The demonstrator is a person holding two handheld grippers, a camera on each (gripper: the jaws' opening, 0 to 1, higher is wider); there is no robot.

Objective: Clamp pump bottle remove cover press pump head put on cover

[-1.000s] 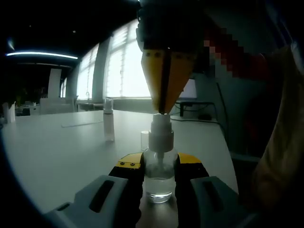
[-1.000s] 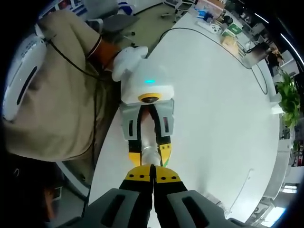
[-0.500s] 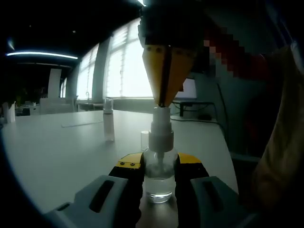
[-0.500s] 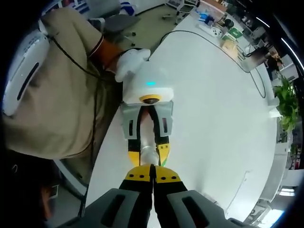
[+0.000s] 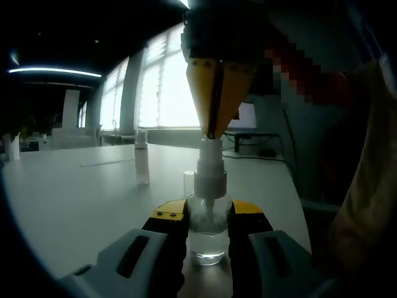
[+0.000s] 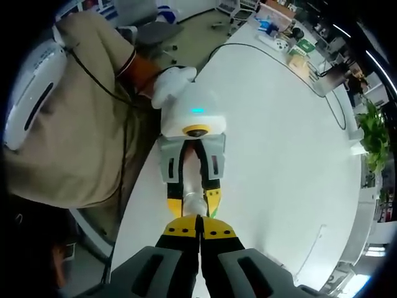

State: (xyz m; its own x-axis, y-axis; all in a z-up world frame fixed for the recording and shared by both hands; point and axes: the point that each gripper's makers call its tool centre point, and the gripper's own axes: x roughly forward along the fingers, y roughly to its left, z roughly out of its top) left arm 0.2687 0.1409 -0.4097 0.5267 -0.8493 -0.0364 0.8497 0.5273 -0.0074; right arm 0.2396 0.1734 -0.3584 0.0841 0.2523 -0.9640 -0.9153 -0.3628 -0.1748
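Observation:
A clear pump bottle (image 5: 207,239) with a white pump head (image 5: 209,169) stands upright on the white table (image 5: 74,198). My left gripper (image 5: 208,214) is shut on its body, with a yellow-tipped jaw on each side. My right gripper (image 5: 211,133) comes straight down from above, shut, with its tips touching the top of the pump head. A small clear cover (image 5: 188,182) stands on the table just behind the bottle. In the right gripper view, my right gripper (image 6: 199,220) sits over the pump head (image 6: 193,202), with the left gripper (image 6: 193,197) beyond it.
A second slim spray bottle (image 5: 142,162) stands farther back on the left. A person in a beige top (image 6: 68,143) stands at the table's near edge. Small items and a cable (image 6: 291,43) lie at the far end, by a plant (image 6: 372,136).
My right gripper has lifted a little, and the pump head has come back up under its tips. The left gripper and the bottle have stayed put.

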